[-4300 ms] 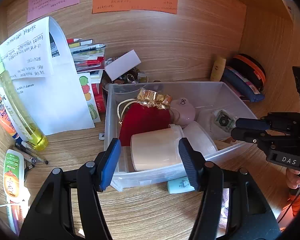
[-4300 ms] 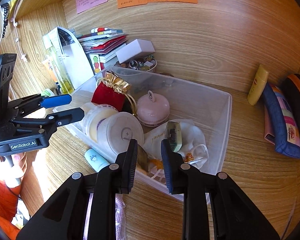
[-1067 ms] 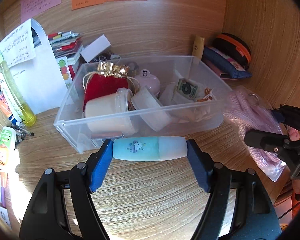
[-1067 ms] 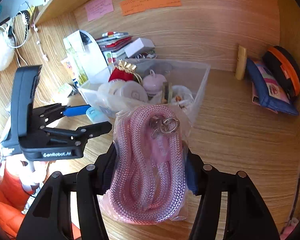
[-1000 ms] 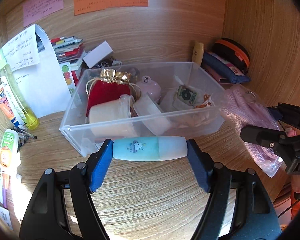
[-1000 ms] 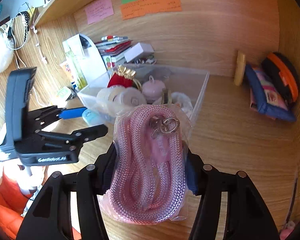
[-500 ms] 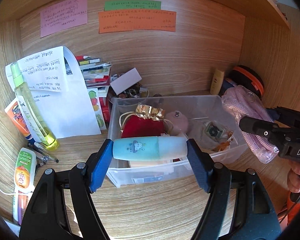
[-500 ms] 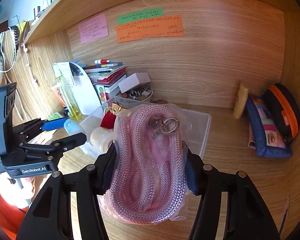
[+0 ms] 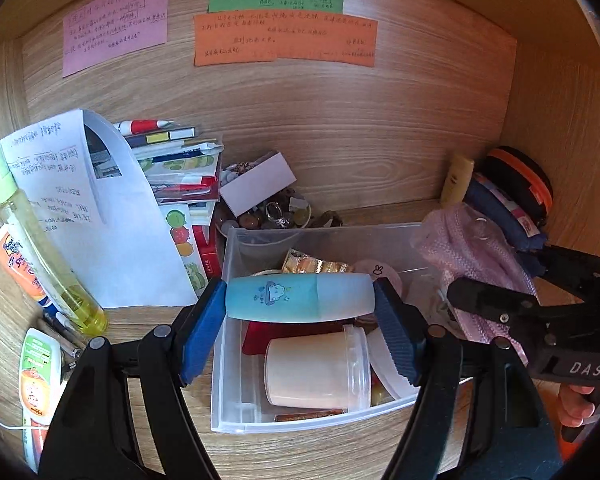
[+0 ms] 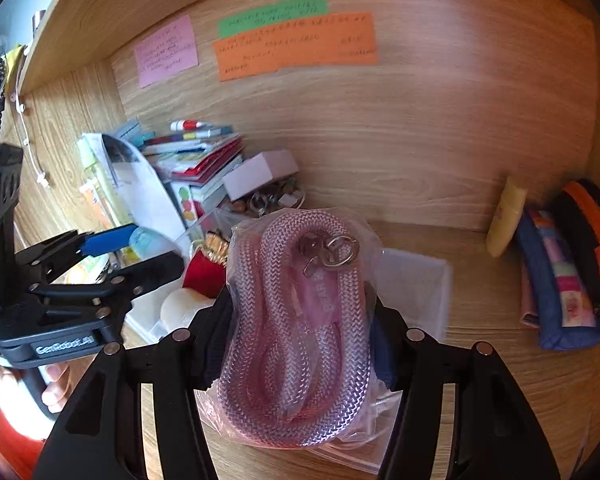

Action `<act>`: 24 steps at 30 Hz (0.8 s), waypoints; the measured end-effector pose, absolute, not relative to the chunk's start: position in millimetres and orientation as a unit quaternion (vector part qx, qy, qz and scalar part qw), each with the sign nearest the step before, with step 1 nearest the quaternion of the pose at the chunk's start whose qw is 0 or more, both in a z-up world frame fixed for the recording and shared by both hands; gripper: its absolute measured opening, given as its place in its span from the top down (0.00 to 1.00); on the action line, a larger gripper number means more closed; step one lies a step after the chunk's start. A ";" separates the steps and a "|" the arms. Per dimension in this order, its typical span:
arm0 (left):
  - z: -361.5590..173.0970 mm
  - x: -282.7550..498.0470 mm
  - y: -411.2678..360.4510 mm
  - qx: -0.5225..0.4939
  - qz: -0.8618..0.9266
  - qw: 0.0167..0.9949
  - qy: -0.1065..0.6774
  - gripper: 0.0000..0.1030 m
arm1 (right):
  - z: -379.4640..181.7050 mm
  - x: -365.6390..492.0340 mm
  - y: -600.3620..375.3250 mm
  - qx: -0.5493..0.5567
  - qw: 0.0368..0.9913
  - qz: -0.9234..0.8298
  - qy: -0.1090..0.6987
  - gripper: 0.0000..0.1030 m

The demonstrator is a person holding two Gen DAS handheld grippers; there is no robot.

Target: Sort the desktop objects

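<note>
My left gripper (image 9: 300,300) is shut on a light blue tube (image 9: 298,298), held crosswise above the left part of the clear plastic bin (image 9: 236,408). My right gripper (image 10: 300,320) is shut on a bagged pink rope (image 10: 300,332) and holds it above the bin's right part (image 10: 420,280). The rope also shows in the left wrist view (image 9: 472,256). In the bin lie a red pouch with gold trim (image 10: 204,268), a cream jar (image 9: 316,372) and a pink round case (image 9: 376,272).
A leaning paper sheet (image 9: 92,216), a yellow bottle (image 9: 40,248), stacked books (image 9: 180,168) and a trinket bowl (image 9: 272,216) stand left and behind the bin. A cream tube (image 10: 504,216), blue pouch (image 10: 560,284) and orange-black case (image 10: 592,232) lie at right.
Both grippers have moved forward over the bin with their objects still held. The bin now lies right under the tube and the rope.
</note>
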State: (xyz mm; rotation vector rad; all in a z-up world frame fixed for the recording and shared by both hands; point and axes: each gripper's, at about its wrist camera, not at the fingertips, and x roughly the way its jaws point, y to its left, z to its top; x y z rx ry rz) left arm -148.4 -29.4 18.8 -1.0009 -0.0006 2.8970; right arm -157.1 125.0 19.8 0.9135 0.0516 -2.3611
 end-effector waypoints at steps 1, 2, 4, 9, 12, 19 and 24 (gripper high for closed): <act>15.0 -150.2 -29.2 -0.329 0.944 0.037 0.002 0.29 | 15.2 -158.7 124.8 0.350 0.305 -0.886 0.018 0.47; 11.9 -152.6 -29.8 -0.332 0.943 0.037 0.003 0.29 | 11.7 -159.5 123.9 0.352 0.302 -0.885 0.022 0.47; 5.9 -157.0 -31.9 -0.341 0.939 0.039 -0.002 0.29 | 6.4 -161.9 123.7 0.356 0.291 -0.887 0.032 0.47; -1.9 -165.6 -34.9 -0.357 0.933 0.049 -0.014 0.29 | 0.7 -167.6 127.5 0.366 0.287 -0.885 0.025 0.47; -5.0 -167.4 -33.7 -0.364 0.930 0.050 -0.014 0.29 | -1.0 -169.1 127.4 0.367 0.283 -0.886 0.025 0.47; -8.4 -166.3 -30.5 -0.370 0.927 0.056 -0.009 0.29 | -6.9 -173.1 122.9 0.371 0.272 -0.887 0.037 0.45; -6.2 -162.7 -30.3 -0.364 0.930 0.055 -0.005 0.29 | -8.0 -170.8 120.0 0.363 0.261 -0.893 0.053 0.44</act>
